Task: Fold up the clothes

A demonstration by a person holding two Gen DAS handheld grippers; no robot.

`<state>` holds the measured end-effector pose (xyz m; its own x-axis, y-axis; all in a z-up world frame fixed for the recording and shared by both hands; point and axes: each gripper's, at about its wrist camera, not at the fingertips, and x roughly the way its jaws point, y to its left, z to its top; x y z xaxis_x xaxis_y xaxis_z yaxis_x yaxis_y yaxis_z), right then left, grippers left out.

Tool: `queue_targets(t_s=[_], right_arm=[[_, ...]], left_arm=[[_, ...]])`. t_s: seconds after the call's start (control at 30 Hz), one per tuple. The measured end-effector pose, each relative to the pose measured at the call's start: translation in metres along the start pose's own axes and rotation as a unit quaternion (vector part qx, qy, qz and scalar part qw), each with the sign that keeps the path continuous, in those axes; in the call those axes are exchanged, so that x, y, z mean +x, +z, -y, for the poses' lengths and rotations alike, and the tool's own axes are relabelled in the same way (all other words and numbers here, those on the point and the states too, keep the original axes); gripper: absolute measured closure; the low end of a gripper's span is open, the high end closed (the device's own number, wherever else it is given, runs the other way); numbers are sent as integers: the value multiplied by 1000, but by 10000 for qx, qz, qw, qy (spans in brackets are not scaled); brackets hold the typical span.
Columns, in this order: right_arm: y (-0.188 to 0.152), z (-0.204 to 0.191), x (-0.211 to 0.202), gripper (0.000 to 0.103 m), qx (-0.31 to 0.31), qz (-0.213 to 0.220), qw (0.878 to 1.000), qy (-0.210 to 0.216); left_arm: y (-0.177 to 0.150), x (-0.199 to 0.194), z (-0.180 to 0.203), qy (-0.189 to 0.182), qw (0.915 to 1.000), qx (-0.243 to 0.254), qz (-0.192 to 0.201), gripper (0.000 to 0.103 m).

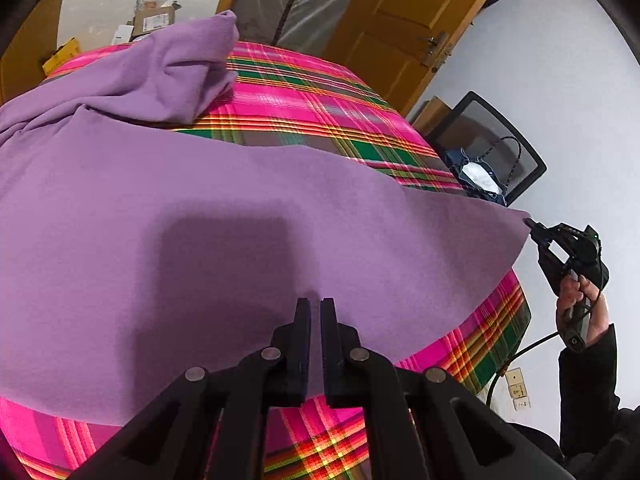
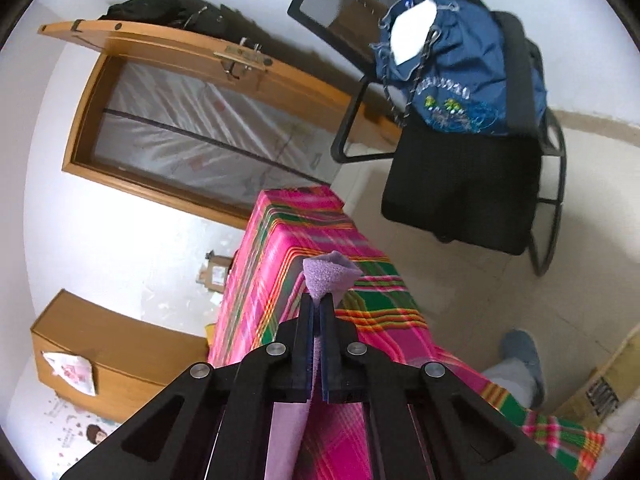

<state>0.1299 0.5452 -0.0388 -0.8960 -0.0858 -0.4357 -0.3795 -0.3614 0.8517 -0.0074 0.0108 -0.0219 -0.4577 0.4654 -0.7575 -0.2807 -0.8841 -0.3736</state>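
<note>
Plaid tablecloth (image 1: 320,92) under purple garment (image 1: 200,220); left gripper (image 1: 316,312) and right gripper (image 2: 316,304) each pinch its edge. Nothing folded yet, far end bunched.

Bright, even room light; soft dark shadow on purple cloth (image 1: 224,216); strong fisheye edge warping.

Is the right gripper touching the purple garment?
Touching. The right wrist view shows the right gripper shut on the purple garment, cloth bunched between its fingers.

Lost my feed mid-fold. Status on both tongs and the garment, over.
Left tongs shut on purple garment near hem. Right tongs shut on its corner, lifted off plaid-covered table. Upper part bunched. Nothing in the way.
</note>
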Motion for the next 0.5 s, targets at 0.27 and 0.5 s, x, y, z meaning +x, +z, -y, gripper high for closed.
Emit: queue_targets(t_s=[0.27, 0.5], right_arm=[[-16, 41, -8, 98, 500, -141, 9975, -480], [-11, 59, -7, 73, 729, -194, 9956, -560]], left_arm=[[-3, 4, 5, -49, 9999, 72, -96, 100], [-6, 6, 5, -84, 9998, 83, -151, 99]])
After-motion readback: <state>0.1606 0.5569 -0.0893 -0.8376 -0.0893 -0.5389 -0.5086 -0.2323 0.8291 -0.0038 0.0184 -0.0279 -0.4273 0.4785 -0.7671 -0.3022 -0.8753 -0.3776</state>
